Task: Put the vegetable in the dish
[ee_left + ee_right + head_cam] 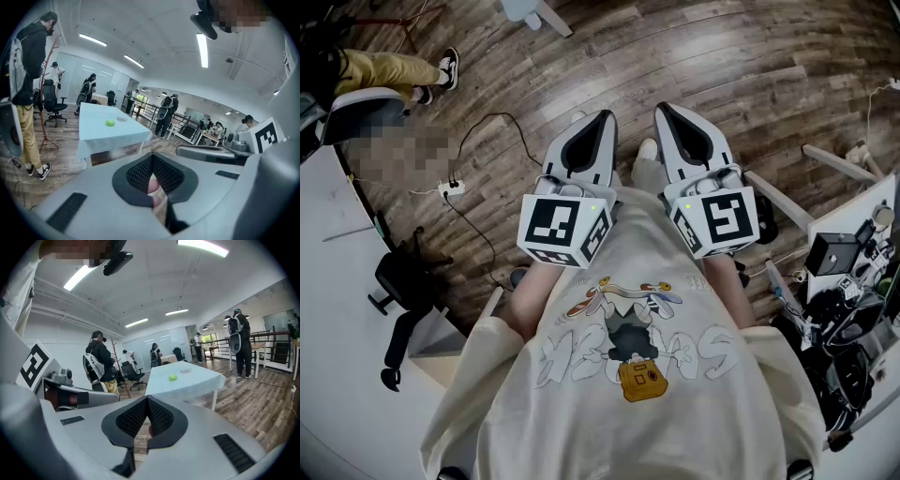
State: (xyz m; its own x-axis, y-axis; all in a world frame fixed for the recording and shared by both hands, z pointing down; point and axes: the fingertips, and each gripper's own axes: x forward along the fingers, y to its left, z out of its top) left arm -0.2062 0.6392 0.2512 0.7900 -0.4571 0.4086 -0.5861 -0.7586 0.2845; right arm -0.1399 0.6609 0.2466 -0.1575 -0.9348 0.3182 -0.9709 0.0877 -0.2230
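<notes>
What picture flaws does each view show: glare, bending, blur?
Head view: fisheye bends the wooden floor, and the corners go dark. Left gripper view: the ceiling light blows out white. Right gripper view: a black rim vignettes the frame; the distant table stays fairly sharp.

Right claw (pixel 146 398) closed; vegetable (pixel 173 378) lies near dish (pixel 186 371)

I'm looking into an open-plan office or lab: strip lights (pixel 203 49) on a white ceiling, a wood-plank floor (pixel 750 56), rolling office chairs (pixel 52 105), a cloth-covered desk (pixel 112 133), and people with backpacks (pixel 97 363) standing about.
</notes>
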